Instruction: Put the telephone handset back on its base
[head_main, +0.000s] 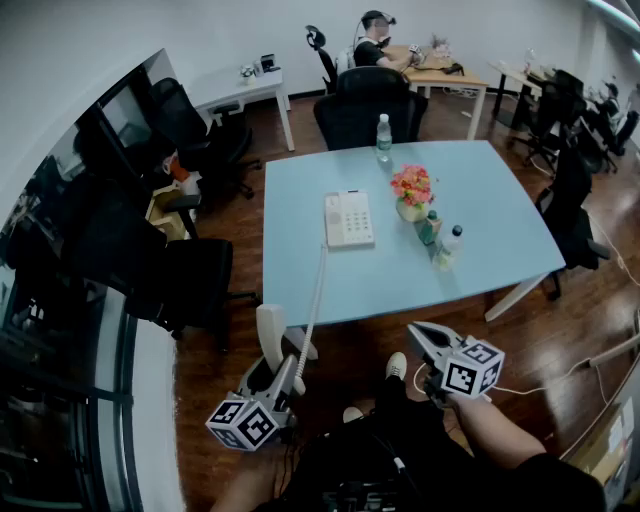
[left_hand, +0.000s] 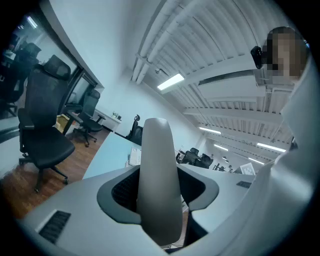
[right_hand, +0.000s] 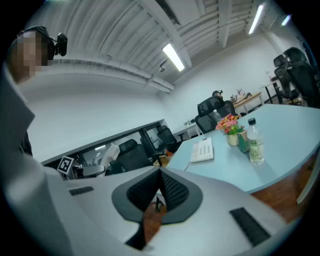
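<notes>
The white telephone base (head_main: 348, 220) lies near the middle of the light blue table (head_main: 300, 270), with its keypad showing; the right gripper view has the base (right_hand: 203, 150) on the table's left part. A white cord (head_main: 315, 300) runs from it over the table's front edge down to the white handset (head_main: 270, 335). My left gripper (head_main: 275, 372) is shut on the handset, held upright in front of the table and below its edge. The handset (left_hand: 159, 180) stands between the jaws of the left gripper (left_hand: 160, 200). My right gripper (head_main: 414, 330) hangs to the right, shut and empty; its pads (right_hand: 167, 190) meet.
A flower pot (head_main: 412, 190), a green object (head_main: 428, 228) and a water bottle (head_main: 447, 247) stand right of the base. Another bottle (head_main: 383, 137) is at the far edge. Black office chairs (head_main: 180, 270) crowd the left side. A person sits at a far desk (head_main: 440, 75).
</notes>
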